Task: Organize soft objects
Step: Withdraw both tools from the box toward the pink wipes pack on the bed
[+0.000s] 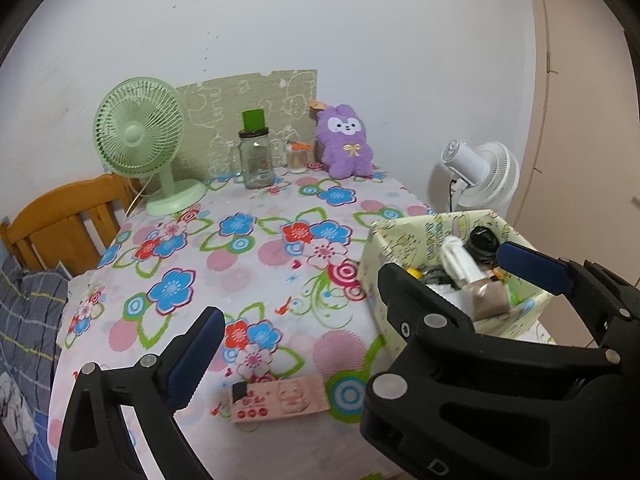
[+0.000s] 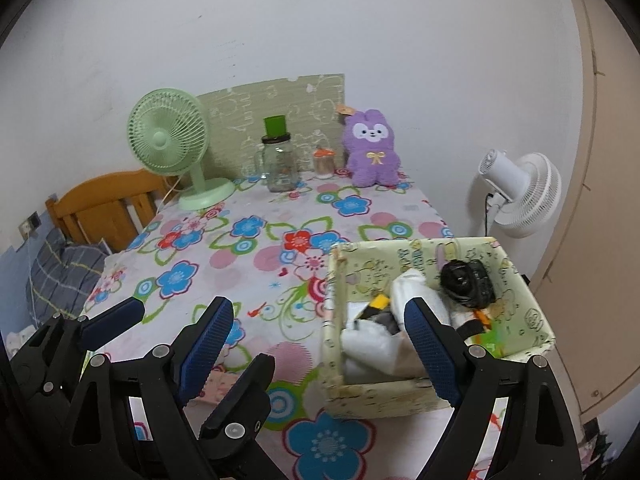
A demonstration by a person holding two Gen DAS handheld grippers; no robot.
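Note:
A purple plush bunny [image 1: 346,144] [image 2: 372,148] sits upright at the far end of the flowered tablecloth [image 1: 248,264], against the wall. A pale green patterned box [image 1: 404,240] [image 2: 384,396] stands at the near right, holding white cloth [image 2: 372,344], a white bulb [image 1: 460,260] and a black bundle [image 2: 468,284]. A pink tissue pack [image 1: 280,398] lies flat near the front edge. My left gripper [image 1: 320,320] is open over the cloth above the pack, holding nothing. My right gripper [image 2: 320,308] [image 1: 452,268] is open and empty at the box's left wall. The two grippers' fingers interleave.
A green desk fan [image 1: 138,136], a glass jar [image 1: 256,160] with a green lid and a small orange-topped jar [image 1: 298,158] stand along the back. A white floor fan [image 1: 484,176] is beyond the table's right edge. A wooden headboard [image 1: 60,220] and plaid bedding lie left.

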